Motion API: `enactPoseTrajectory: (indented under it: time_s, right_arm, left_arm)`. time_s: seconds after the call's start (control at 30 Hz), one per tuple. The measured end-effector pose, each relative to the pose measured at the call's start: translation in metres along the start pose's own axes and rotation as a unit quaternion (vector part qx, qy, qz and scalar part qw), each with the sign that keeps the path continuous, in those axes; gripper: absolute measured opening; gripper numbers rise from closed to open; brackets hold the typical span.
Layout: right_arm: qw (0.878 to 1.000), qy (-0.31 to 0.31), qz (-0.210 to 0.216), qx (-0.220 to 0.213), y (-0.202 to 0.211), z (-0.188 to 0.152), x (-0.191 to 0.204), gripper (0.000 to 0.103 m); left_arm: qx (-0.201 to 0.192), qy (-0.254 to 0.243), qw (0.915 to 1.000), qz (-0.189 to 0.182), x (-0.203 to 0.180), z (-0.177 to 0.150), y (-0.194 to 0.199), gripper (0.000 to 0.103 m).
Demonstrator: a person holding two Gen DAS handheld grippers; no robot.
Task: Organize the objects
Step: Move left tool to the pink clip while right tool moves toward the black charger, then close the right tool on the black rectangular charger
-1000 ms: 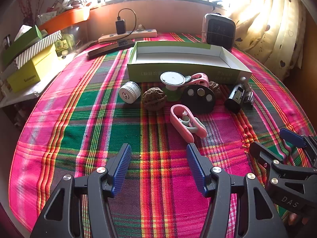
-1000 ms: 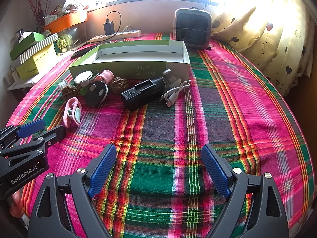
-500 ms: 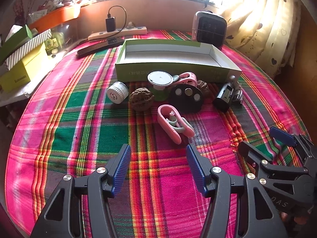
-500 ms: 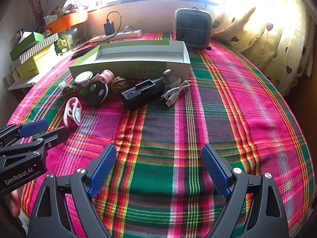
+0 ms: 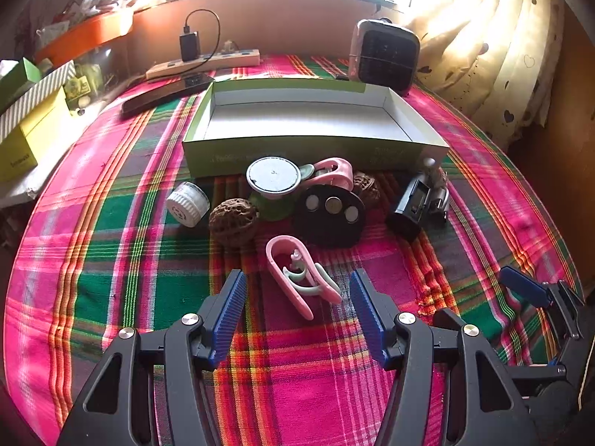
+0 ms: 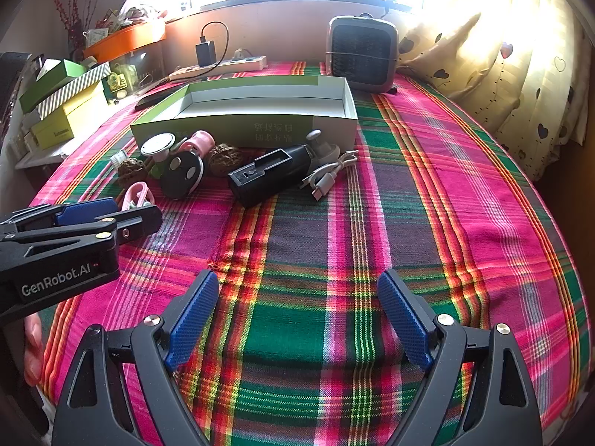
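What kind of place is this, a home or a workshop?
Most likely a room in a home: a table with a plaid cloth stands by a window hung with heart-print curtains, and a small heater sits on it.

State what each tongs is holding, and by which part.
Nothing. The left tongs are open around the pink clip without gripping it; the right tongs are open over bare tablecloth.

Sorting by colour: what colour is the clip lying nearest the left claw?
Pink, with pale mint-green inner parts: the clip shows best in the left wrist view.
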State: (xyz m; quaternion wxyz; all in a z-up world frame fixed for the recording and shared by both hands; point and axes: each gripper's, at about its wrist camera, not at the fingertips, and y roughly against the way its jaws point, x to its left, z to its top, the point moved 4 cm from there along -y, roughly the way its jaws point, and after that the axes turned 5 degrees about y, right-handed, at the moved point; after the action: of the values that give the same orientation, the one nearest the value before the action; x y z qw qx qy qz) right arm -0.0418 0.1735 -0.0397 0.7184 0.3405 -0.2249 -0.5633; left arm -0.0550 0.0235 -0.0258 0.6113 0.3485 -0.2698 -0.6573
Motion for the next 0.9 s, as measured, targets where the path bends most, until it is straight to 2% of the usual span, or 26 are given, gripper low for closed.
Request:
enactPoseTrajectory:
  time_s: [0.07, 0.27, 0.43, 0.6, 0.9]
  right_arm:
    - [1.000, 0.000, 0.000, 0.000, 0.000, 0.000, 0.000, 0.088]
    - [1.000, 0.000, 0.000, 0.003, 0.006, -0.007, 0.007, 0.088]
    - [1.000, -0.004, -0.004, 0.015, 0.001, -0.001, 0.005, 0.088]
    - [0.999, -0.020, -0.012, 0.029, -0.004, 0.006, 0.004, 0.088]
    - [0.999, -0.047, -0.010, 0.000, -0.006, 0.034, 0.011, 0.080]
  left_arm:
    - [-0.006, -0.007, 0.9999, 0.013, 0.001, 0.002, 0.000, 0.057]
    - [-0.005, -0.010, 0.9999, 0.008, 0.004, 0.003, -0.001, 0.056]
    - [-0.004, -0.020, 0.9997, 0.012, 0.012, 0.001, -0.001, 0.046]
    - [-0.006, -0.012, 0.9999, 0.006, 0.022, 0.003, -0.001, 0.041]
    - [-0.016, -0.021, 0.9996, 0.013, 0.036, 0.006, -0.002, 0.039]
